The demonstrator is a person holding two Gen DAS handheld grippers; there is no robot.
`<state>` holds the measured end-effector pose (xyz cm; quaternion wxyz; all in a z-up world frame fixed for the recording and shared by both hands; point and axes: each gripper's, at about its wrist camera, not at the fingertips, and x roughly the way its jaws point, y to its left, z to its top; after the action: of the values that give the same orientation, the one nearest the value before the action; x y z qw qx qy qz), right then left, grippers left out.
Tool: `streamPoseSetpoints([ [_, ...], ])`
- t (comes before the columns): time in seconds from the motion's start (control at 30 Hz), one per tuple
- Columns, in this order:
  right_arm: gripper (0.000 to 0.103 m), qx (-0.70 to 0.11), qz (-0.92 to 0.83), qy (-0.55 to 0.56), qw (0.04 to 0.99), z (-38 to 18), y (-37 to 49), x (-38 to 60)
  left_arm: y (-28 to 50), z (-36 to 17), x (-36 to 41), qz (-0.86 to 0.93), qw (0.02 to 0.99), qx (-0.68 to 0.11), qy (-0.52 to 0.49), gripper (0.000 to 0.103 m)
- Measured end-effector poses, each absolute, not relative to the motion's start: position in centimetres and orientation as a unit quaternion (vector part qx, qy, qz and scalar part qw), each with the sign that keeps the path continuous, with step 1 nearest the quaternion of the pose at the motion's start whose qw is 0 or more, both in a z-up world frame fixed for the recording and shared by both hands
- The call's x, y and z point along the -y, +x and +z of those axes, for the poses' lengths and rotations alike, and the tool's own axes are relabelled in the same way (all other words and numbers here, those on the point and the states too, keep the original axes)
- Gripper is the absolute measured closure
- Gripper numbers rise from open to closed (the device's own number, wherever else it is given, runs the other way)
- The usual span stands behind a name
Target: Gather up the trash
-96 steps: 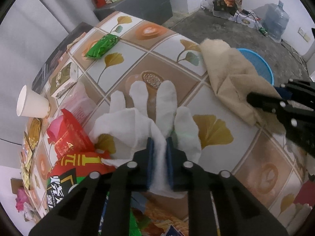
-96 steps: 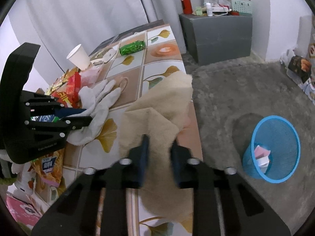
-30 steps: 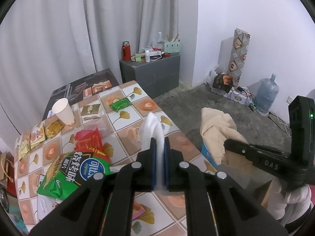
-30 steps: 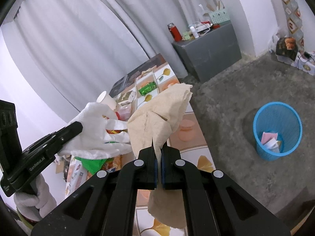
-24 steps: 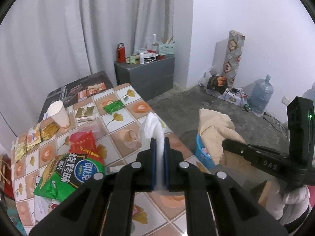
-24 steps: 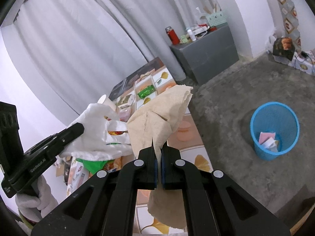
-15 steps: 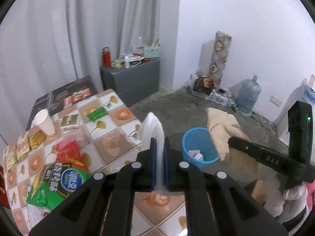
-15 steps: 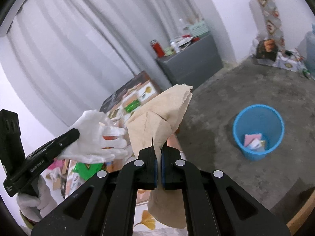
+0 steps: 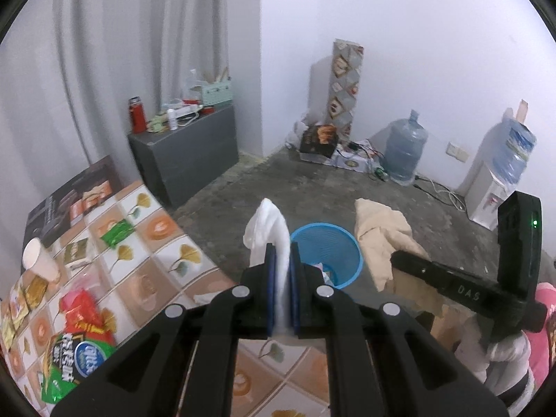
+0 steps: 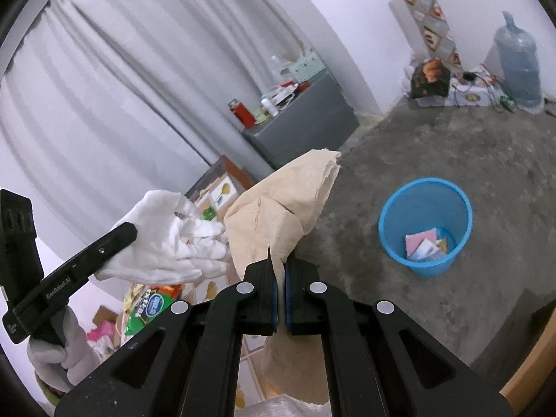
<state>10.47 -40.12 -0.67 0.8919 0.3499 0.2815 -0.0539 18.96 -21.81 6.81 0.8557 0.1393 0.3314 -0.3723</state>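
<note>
Left gripper [image 9: 281,274] clamped on a white glove [image 9: 267,232] at frame centre, right gripper [image 10: 280,278] clamped on a beige paper [image 10: 281,208], both held up in the air. Blue bin [image 10: 425,226] on the grey concrete floor [image 10: 486,173] at right, scraps inside. Tiled table [image 9: 153,260] with snack packs [image 9: 69,347] and a cup [image 9: 38,260] at lower left; curtain [image 9: 121,52], grey cabinet [image 9: 187,153] and water jug [image 9: 405,149] along the white walls.

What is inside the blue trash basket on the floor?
The blue trash basket holds a pink paper piece and some small wrappers. Anything beneath them, and the bottom near the front wall, is hidden.
</note>
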Motion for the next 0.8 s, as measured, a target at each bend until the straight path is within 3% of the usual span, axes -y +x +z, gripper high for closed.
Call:
streamPoseSetpoints([
  [0.5,0.101,-0.28,-0.098,0.403,0.866,-3.5,9.4,46.7,21.1,3.7,31.2,-0.429,0.803,-0.379,0.164,0.096],
  [0.8,0.101,-0.319,-0.119,0.468,0.816,-8.8,11.6,54.0,25.4,-1.0,39.0,-0.453,0.759,-0.444,0.146,0.096],
])
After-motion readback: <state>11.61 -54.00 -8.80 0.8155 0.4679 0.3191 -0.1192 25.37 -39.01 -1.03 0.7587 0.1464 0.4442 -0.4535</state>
